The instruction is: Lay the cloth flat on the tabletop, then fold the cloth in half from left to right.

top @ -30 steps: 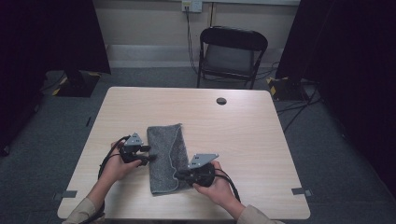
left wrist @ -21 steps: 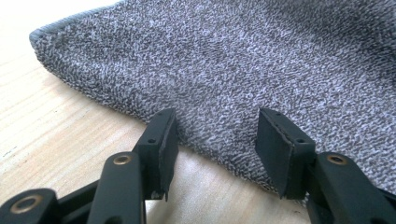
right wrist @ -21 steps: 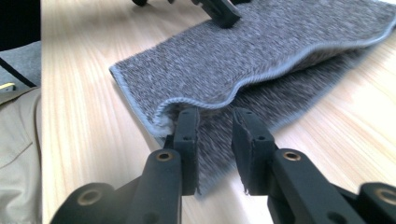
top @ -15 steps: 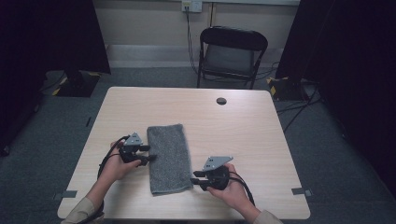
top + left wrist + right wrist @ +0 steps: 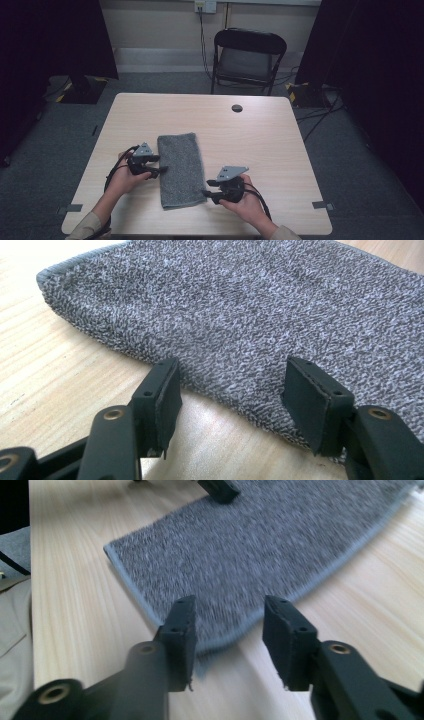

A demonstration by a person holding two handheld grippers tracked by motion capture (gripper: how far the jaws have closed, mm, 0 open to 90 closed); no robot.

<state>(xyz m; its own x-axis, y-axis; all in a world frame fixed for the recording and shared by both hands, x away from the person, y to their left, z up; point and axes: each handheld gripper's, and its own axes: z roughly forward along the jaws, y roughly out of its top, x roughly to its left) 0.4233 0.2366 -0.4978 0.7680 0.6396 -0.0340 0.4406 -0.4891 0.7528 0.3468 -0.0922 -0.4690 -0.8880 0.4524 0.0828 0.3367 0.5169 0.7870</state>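
Observation:
A grey towel point(image 5: 181, 170) lies folded flat in a long strip on the near half of the wooden table point(image 5: 280, 150). My left gripper point(image 5: 157, 164) sits at the towel's left edge. Its jaws have just been opening. In the left gripper view point(image 5: 232, 385) the towel's edge point(image 5: 240, 305) runs across the gap and neither pad presses on it. My right gripper point(image 5: 206, 188) rests by the towel's near right edge, and its jaws too have just been opening. In the right gripper view point(image 5: 230, 615) the towel's hem point(image 5: 260, 545) lies just ahead of the tips, with nothing between them.
A small black round disc point(image 5: 237, 108) sits on the far part of the table. A black folding chair point(image 5: 248, 55) stands beyond the far edge. Bare wood stretches to the right of the towel and behind it.
The right gripper let go of the towel's right edge and drew back toward the near right. The towel settled flat into a narrower strip. Both pairs of jaws stand wider. The left hand stayed put.

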